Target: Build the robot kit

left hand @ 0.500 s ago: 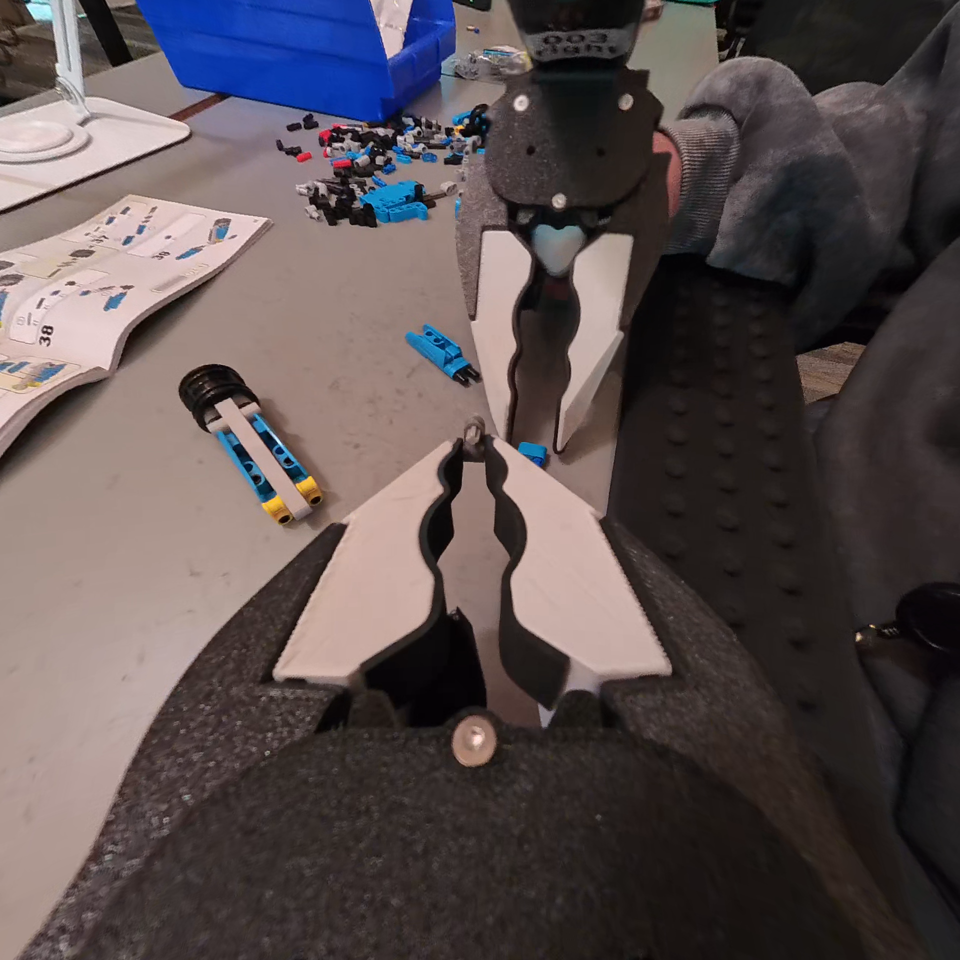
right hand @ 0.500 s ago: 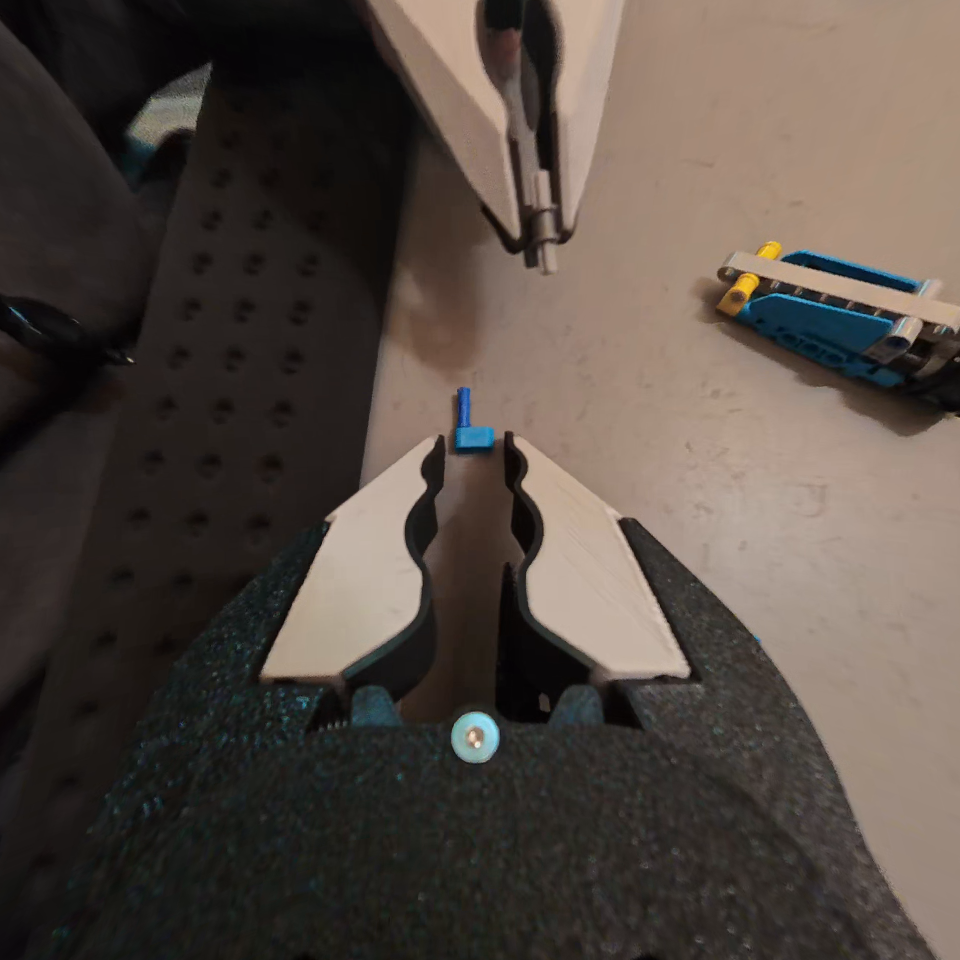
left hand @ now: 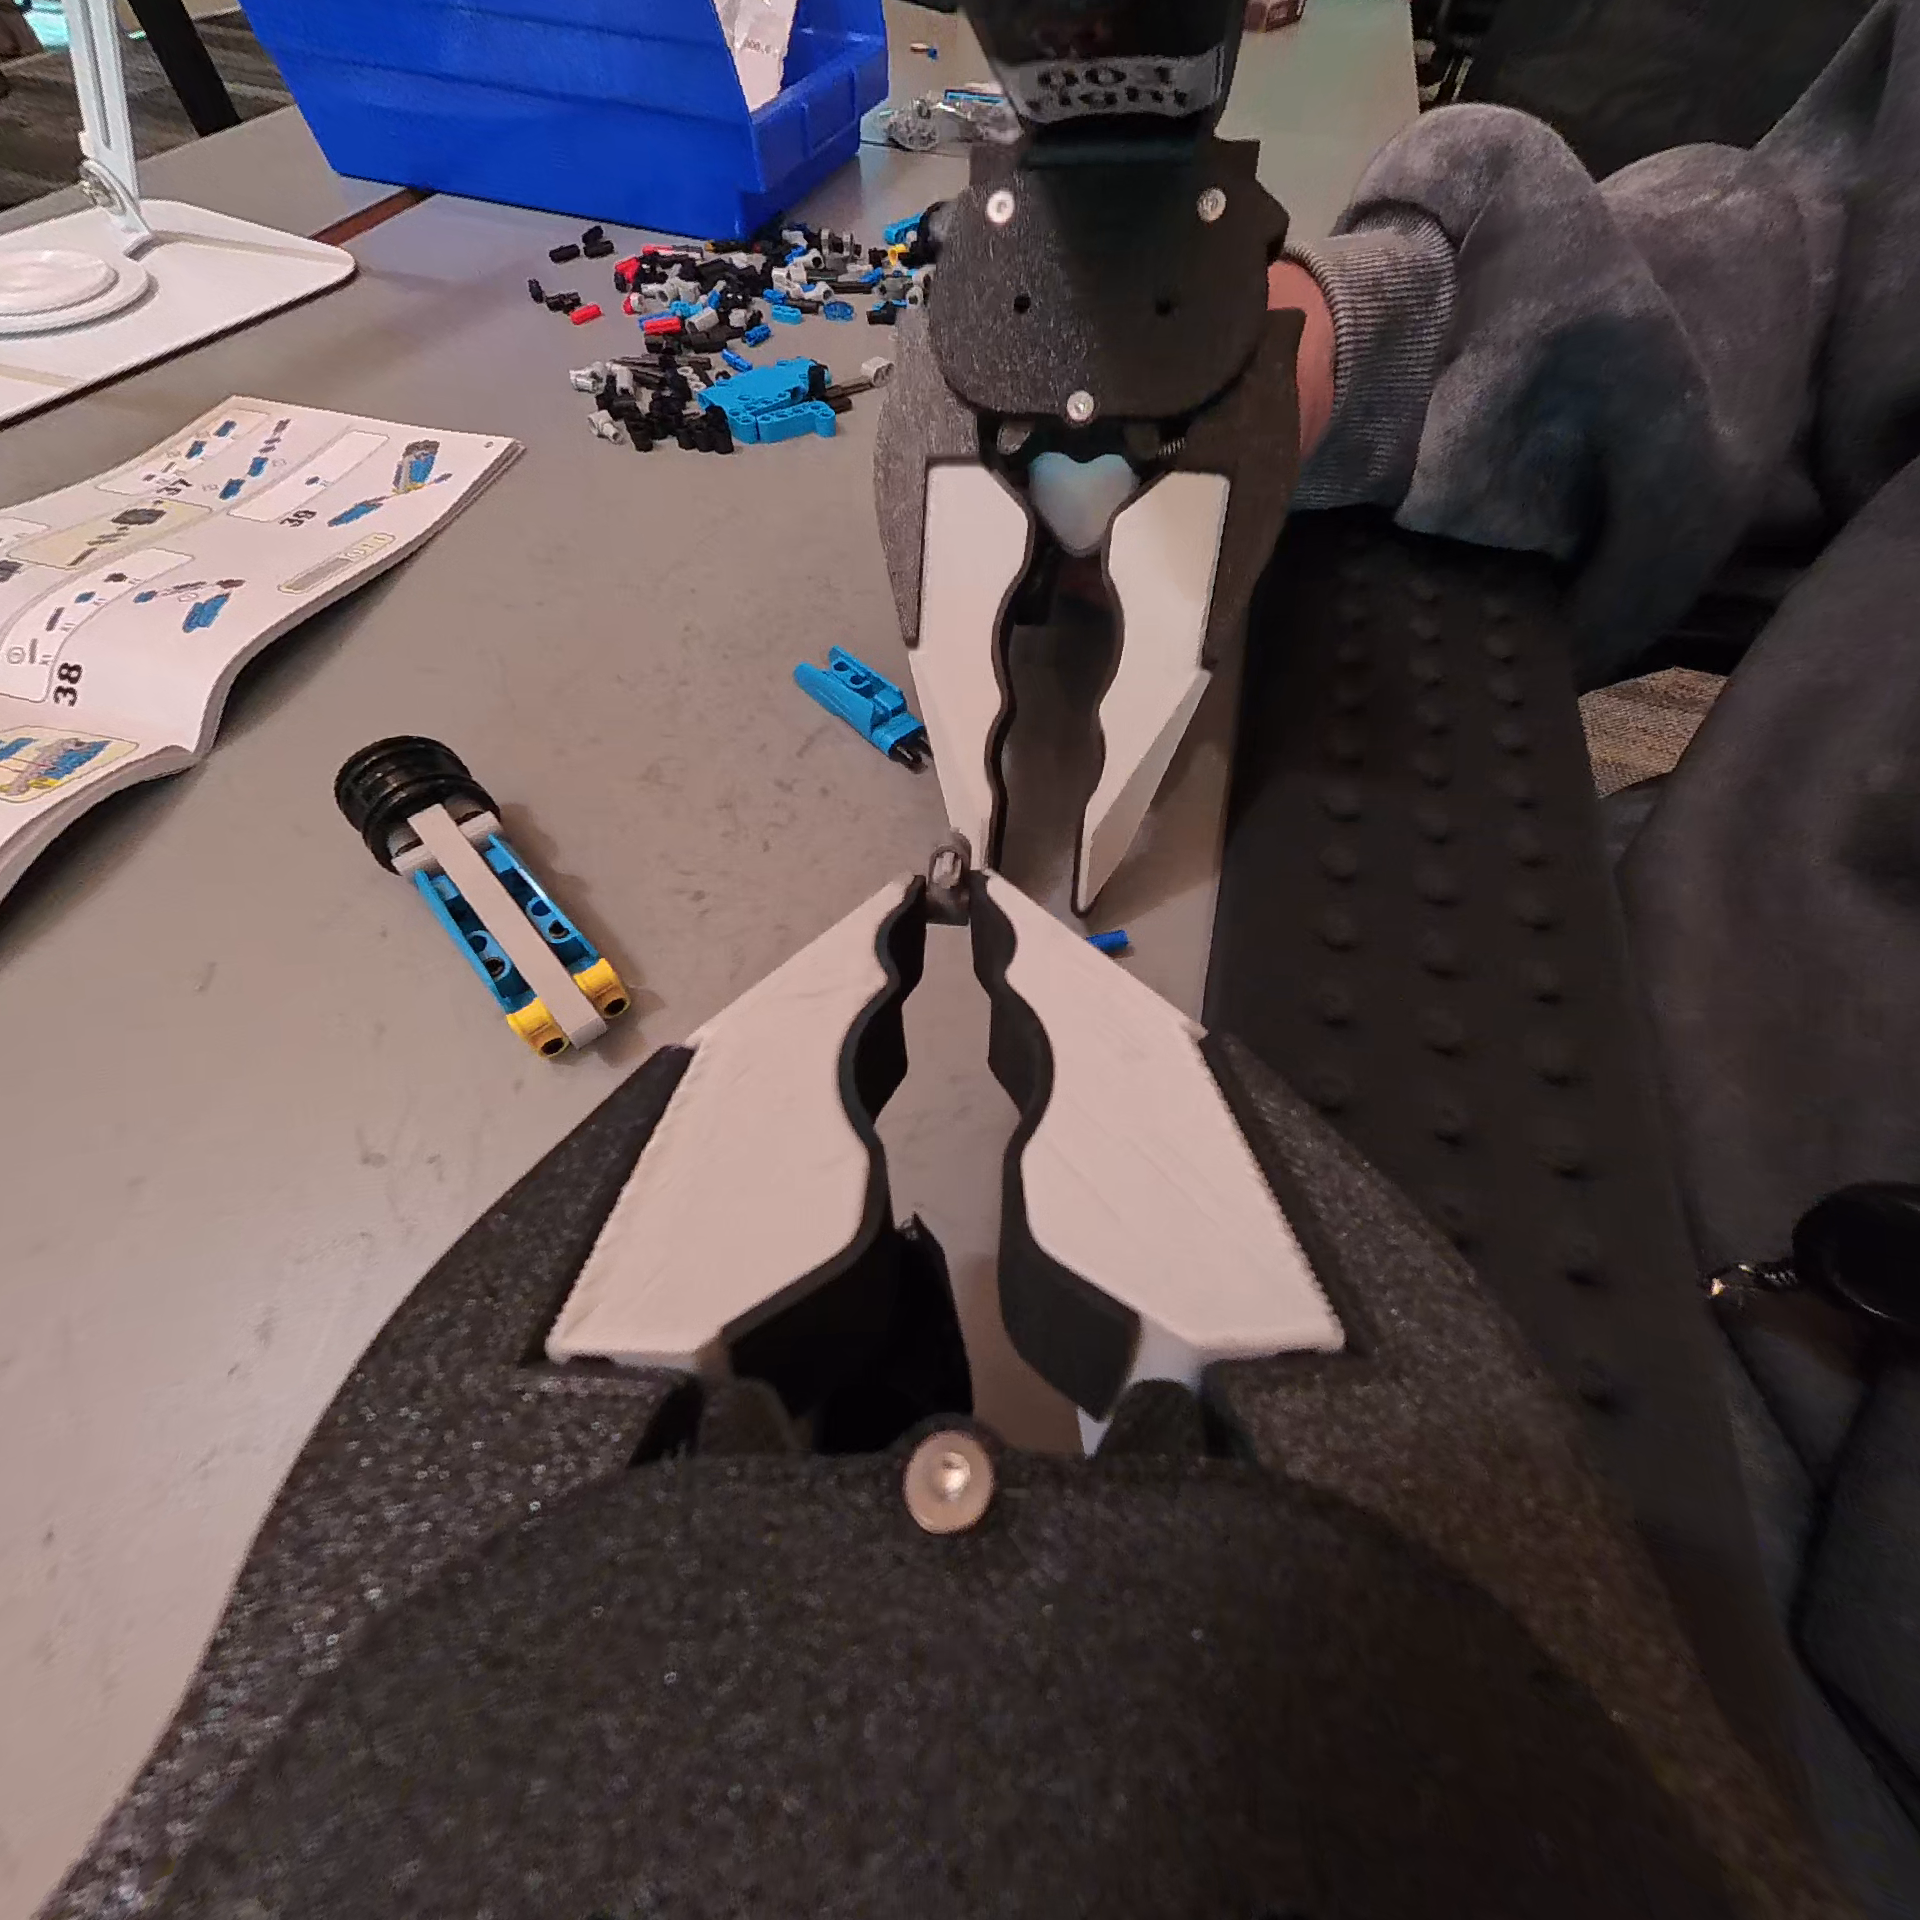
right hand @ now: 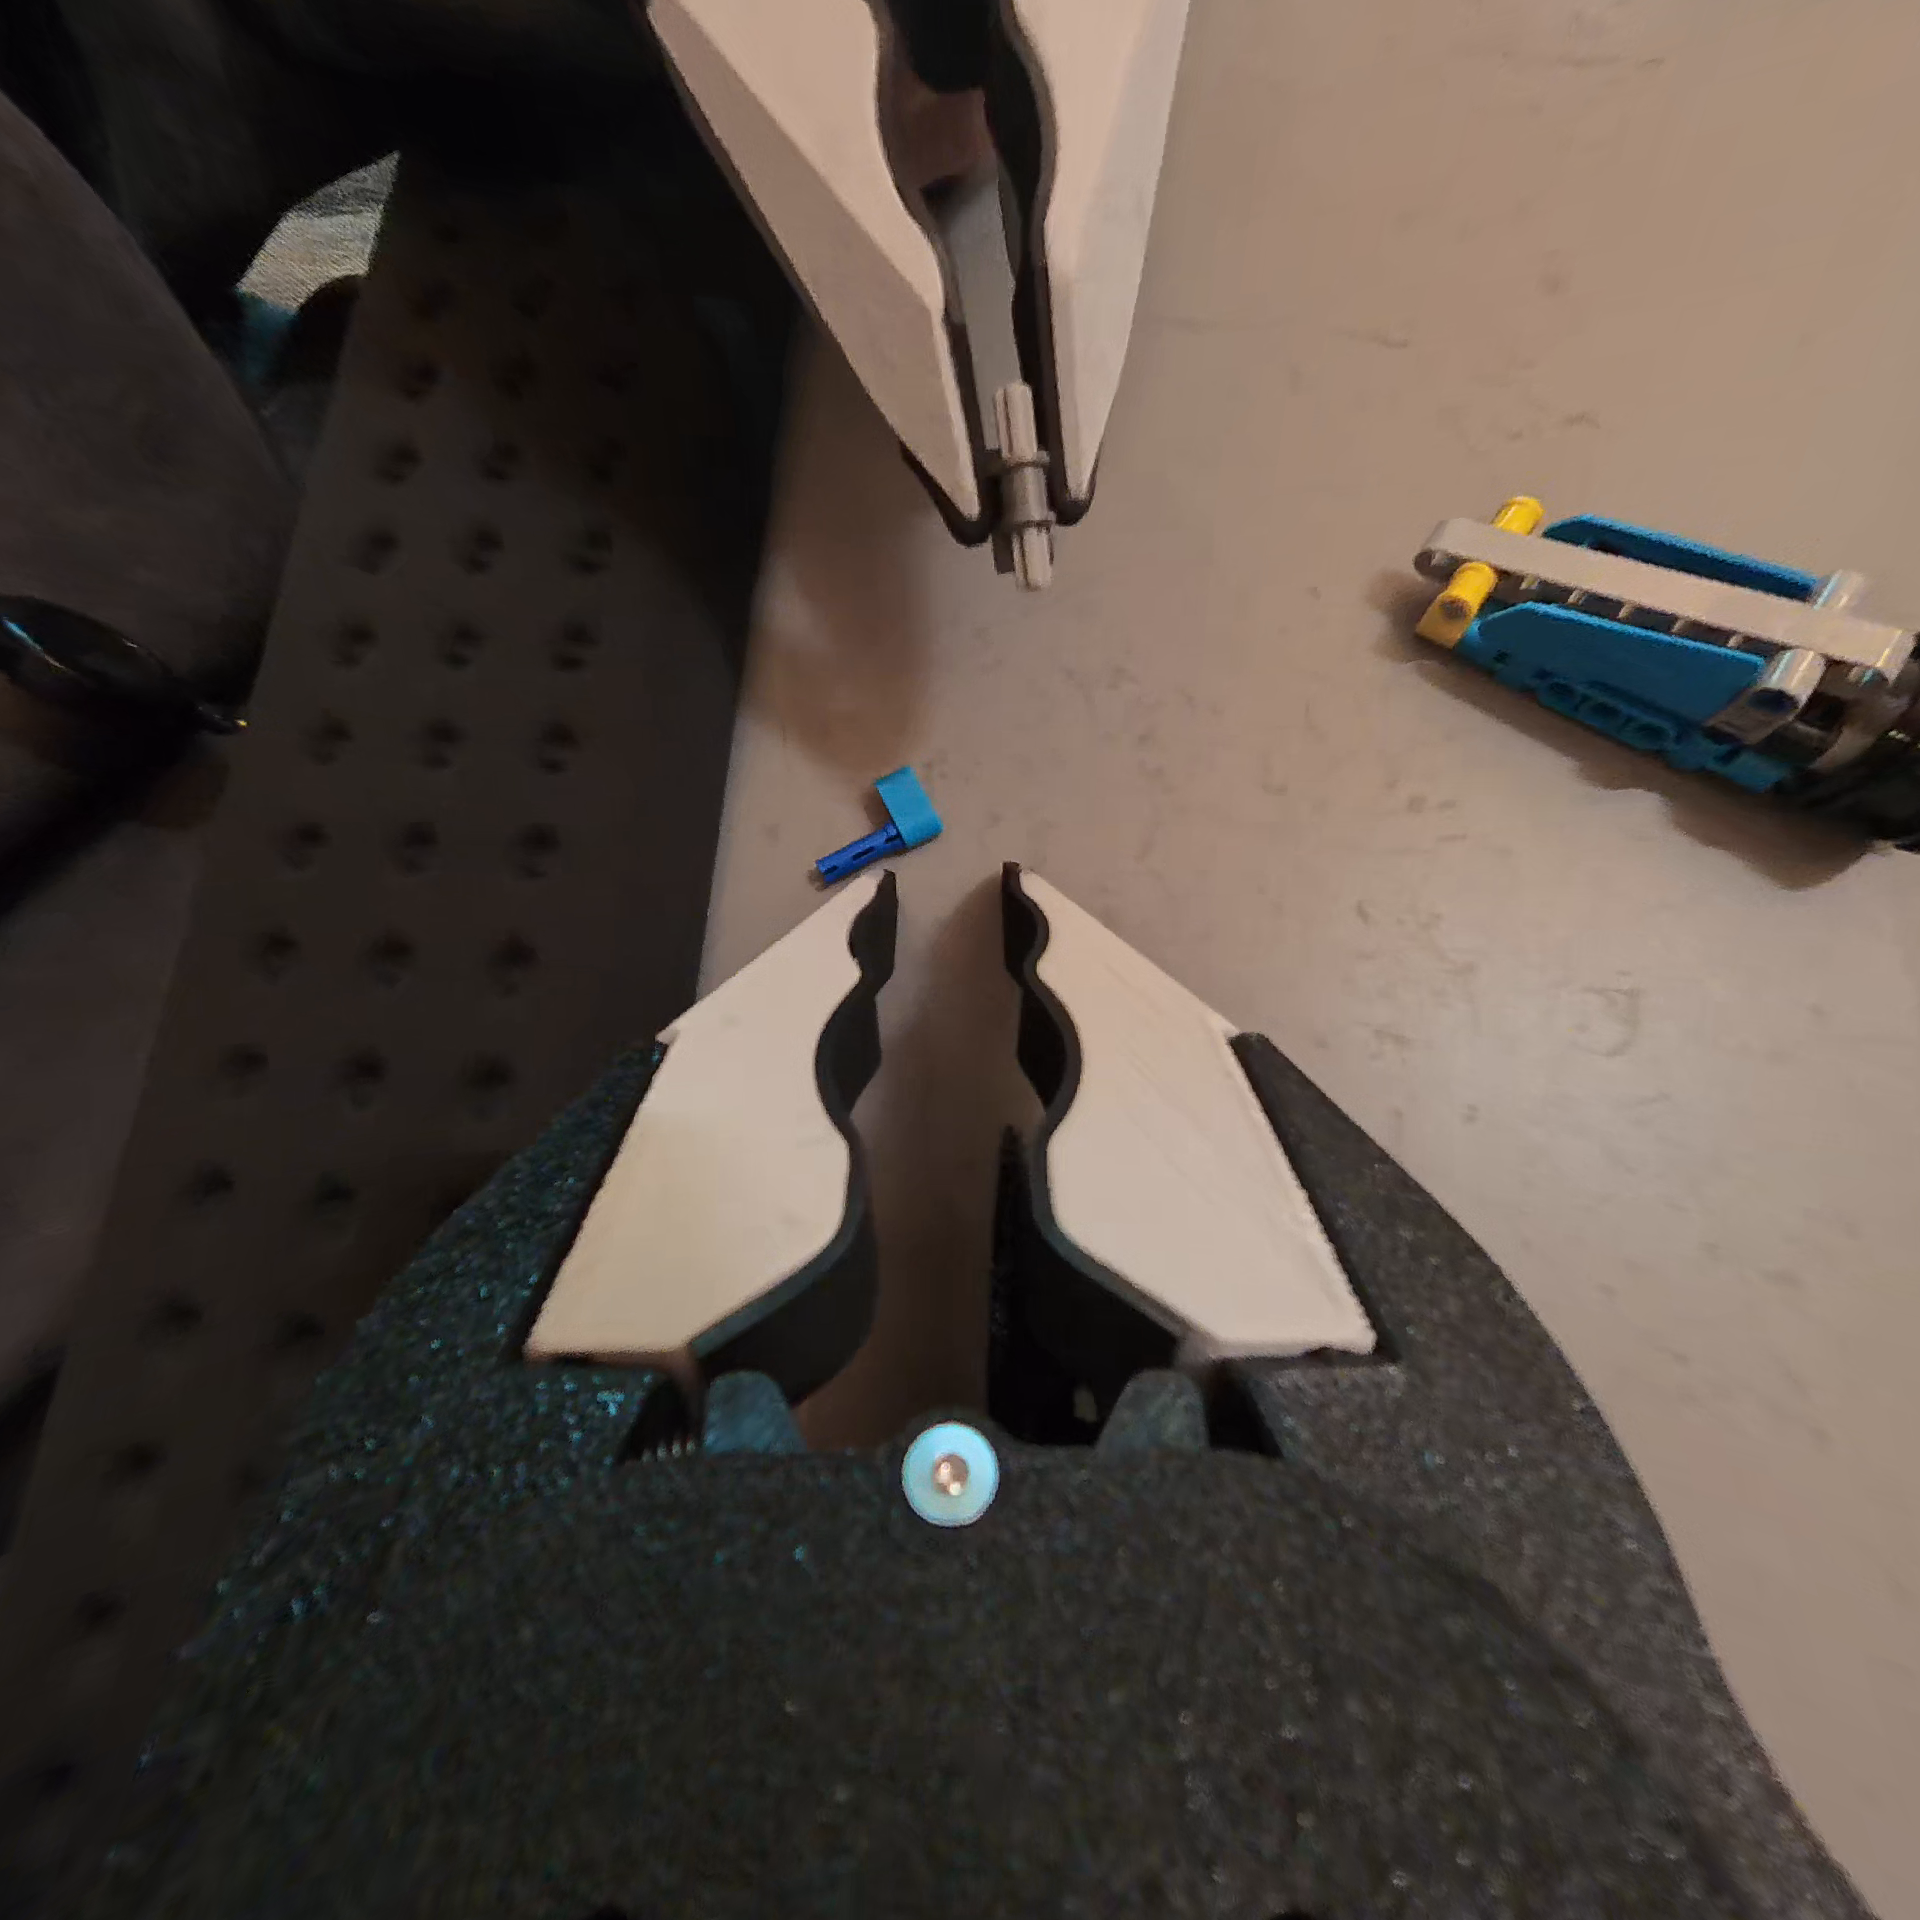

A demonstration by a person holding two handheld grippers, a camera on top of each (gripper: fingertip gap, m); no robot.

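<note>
My left gripper is shut on a small grey pin that sticks out past its tips. It also shows at the top of the right wrist view with the pin. My right gripper is open and empty, tips low over the table, facing the left gripper. A small blue piece with a dark blue peg lies on the table just ahead and left of the right gripper's left fingertip. Only its peg end shows in the left wrist view.
A blue-and-grey beam assembly with yellow pins and a black wheel lies on the grey table. Farther back are a blue part, loose parts, a blue bin, an open booklet and a black studded pad. Across from one pair of fingers to the other is roughly 6 centimetres.
The small blue piece has turned and shifted from between the right gripper's tips to just left of them. The left gripper with its grey pin has come a little closer.
</note>
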